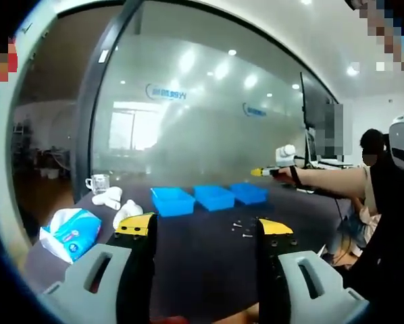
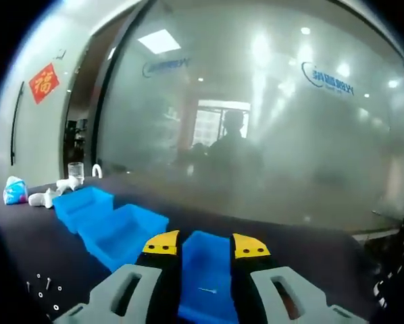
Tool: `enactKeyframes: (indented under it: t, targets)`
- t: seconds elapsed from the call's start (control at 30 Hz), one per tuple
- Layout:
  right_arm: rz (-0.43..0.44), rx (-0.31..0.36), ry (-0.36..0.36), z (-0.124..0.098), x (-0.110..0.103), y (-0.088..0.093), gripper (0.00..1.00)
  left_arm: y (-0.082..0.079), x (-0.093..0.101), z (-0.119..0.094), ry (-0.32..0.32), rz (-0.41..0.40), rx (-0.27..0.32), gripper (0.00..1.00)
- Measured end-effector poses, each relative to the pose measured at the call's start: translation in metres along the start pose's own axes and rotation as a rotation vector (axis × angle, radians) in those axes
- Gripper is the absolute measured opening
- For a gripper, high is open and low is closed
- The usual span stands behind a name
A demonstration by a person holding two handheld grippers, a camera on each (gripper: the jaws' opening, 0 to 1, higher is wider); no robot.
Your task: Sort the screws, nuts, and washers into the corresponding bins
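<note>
The small hardware (image 1: 240,228) is lying loose on the dark table (image 1: 202,263) just ahead of the left gripper (image 1: 205,226), but the pieces are too tiny to sort into screws, nuts or washers by eye. In the right gripper view a few pale specks of the same hardware (image 2: 45,289) are showing at the lower left, partly cut off by the edge of the round picture.

3 blue bins are sitting in a row on the table. From the left gripper view they are reading as left bin (image 1: 172,200), middle bin (image 1: 214,197) and right bin (image 1: 249,193), and their insides are hidden by the low angle. The right gripper (image 2: 206,246) is hovering over the right bin (image 2: 205,283), where 1 thin pale piece is lying on the floor; the middle bin (image 2: 124,236) and left bin (image 2: 84,206) are looking bare as far as can be seen.

Both claws are standing apart, holding nothing. The left gripper view is catching the person's outstretched arm (image 1: 327,181) with the right gripper (image 1: 266,172) over the right bin, plus a tissue pack (image 1: 70,233), white objects (image 1: 117,202) and a glass cup (image 1: 98,182). The right gripper view is showing a frosted glass wall (image 2: 269,135) with blurred reflections.
</note>
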State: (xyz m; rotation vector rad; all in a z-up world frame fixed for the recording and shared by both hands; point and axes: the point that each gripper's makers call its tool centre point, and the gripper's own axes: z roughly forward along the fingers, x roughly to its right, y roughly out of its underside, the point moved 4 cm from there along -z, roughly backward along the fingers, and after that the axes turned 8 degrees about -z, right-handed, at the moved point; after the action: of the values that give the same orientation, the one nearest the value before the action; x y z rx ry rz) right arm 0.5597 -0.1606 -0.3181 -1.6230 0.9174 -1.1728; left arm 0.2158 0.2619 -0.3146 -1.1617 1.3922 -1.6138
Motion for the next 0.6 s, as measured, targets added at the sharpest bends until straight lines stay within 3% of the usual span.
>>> enactKeyframes:
  t: [0.27,0.6]
  targets:
    - [0.021,0.009,-0.032,-0.026,-0.003,0.003,0.30,-0.002,-0.001,0.000,-0.001,-0.005,0.006,0.56]
    - [0.054,0.116,-0.117,-0.101,-0.027,-0.019,0.34,-0.001,0.001,0.009,0.018,-0.010,0.003,0.56]
